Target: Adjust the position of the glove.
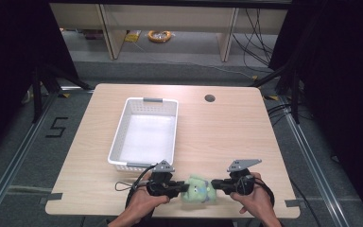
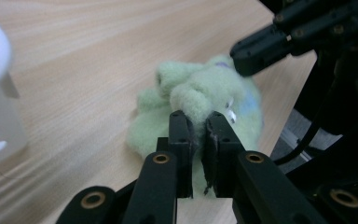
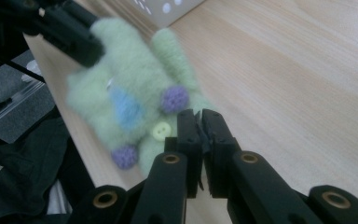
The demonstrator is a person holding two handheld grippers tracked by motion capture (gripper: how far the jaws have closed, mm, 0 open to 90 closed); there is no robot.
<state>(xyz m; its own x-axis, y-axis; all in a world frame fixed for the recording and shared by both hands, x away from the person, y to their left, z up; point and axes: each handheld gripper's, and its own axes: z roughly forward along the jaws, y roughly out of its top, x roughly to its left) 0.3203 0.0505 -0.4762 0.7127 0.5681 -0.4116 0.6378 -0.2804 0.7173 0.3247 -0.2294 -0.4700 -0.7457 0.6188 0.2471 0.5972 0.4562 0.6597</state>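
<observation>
At the table's [image 1: 227,137] near edge a green plush toy [image 1: 197,189] lies between both grippers: left gripper [image 1: 182,188] pinches its left side, right gripper [image 1: 215,185] its right. Farther left stands a white basket [image 1: 123,127]. Floor tape [image 1: 56,126] reads "5".

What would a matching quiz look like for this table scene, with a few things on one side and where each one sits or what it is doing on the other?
Things:
1. white basket
2. green plush toy
3. left gripper
4. round hole

Places or states:
A. in the tabletop near the far edge
B. shut on the toy's left side
C. standing with nothing inside, behind the left hand
D. lying at the near edge, pinched from both sides

Pairs: 1-C, 2-D, 3-B, 4-A
</observation>
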